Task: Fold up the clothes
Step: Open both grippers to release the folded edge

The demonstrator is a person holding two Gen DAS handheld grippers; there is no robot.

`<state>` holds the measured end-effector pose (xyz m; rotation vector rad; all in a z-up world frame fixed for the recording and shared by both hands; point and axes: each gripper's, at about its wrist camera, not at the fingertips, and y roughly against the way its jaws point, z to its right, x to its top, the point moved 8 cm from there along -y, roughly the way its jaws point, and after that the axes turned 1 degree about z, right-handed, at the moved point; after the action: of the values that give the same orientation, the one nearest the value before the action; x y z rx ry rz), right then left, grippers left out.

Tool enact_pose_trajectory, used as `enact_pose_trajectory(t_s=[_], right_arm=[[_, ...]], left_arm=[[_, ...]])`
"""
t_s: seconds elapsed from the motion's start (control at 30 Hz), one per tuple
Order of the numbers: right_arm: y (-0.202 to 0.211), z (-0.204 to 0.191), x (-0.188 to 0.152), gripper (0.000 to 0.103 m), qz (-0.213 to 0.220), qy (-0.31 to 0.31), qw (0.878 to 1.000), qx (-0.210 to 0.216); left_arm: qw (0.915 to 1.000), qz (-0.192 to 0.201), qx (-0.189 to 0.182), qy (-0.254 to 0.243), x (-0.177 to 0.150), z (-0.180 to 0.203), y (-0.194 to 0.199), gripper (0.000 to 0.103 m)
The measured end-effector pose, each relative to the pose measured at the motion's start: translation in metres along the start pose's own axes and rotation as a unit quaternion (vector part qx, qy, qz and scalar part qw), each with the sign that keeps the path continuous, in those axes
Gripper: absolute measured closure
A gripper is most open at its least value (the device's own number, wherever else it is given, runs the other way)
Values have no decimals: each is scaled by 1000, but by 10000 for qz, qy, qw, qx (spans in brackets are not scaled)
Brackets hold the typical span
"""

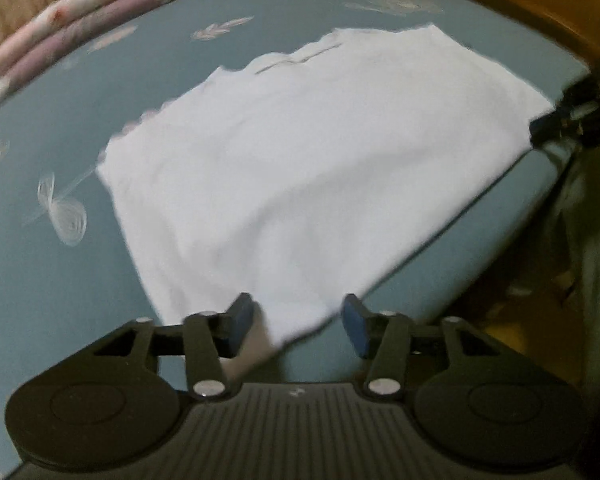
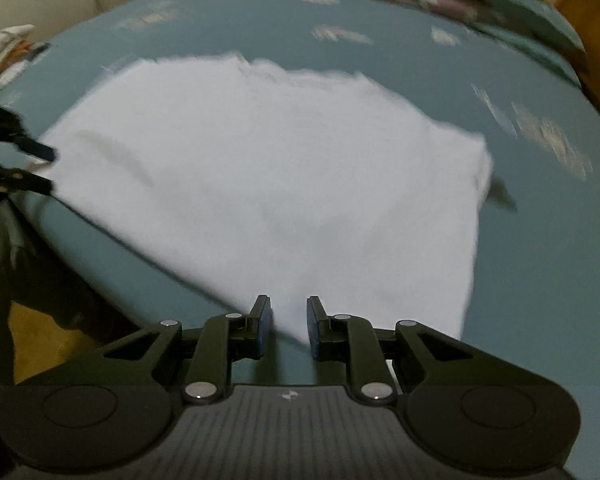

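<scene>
Your left claw stands wide open over one near corner of the white cloth lying flat by the bed's near edge, your right claw narrowly open around the other, apparently releasing a finished fold.

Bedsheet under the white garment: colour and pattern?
Teal-blue bedsheet with pale feather-like prints; clearest in the left wrist view.
</scene>
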<state>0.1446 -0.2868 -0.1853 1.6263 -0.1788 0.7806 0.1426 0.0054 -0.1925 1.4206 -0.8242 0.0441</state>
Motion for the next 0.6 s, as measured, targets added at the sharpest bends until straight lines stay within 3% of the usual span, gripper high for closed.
enact_pose_trajectory(t_s=[0.1,0.17,0.23,0.3,0.5,0.6], right_arm=[[14,6,-3,79,99,-80,9999,-101],[25,11,3,79,319,-199,9992,-140],[30,19,13,75,588,-544,9967,-158],[27,27,18,71,734,-866,9933,-230],[2,55,-8,67,423,-1753,9823,-509],[16,61,-15,67,535,-2048,9762,-466]], left_arm=[[9997,12,238,16,0,-7,14,44],[9995,221,171,115,13,-9,25,40],[9983,483,36,309,30,-9,33,28],[9965,706,-81,430,51,-3,35,27],[9931,1034,-293,461,94,20,17,17],[9934,964,-344,511,101,25,-1,17]])
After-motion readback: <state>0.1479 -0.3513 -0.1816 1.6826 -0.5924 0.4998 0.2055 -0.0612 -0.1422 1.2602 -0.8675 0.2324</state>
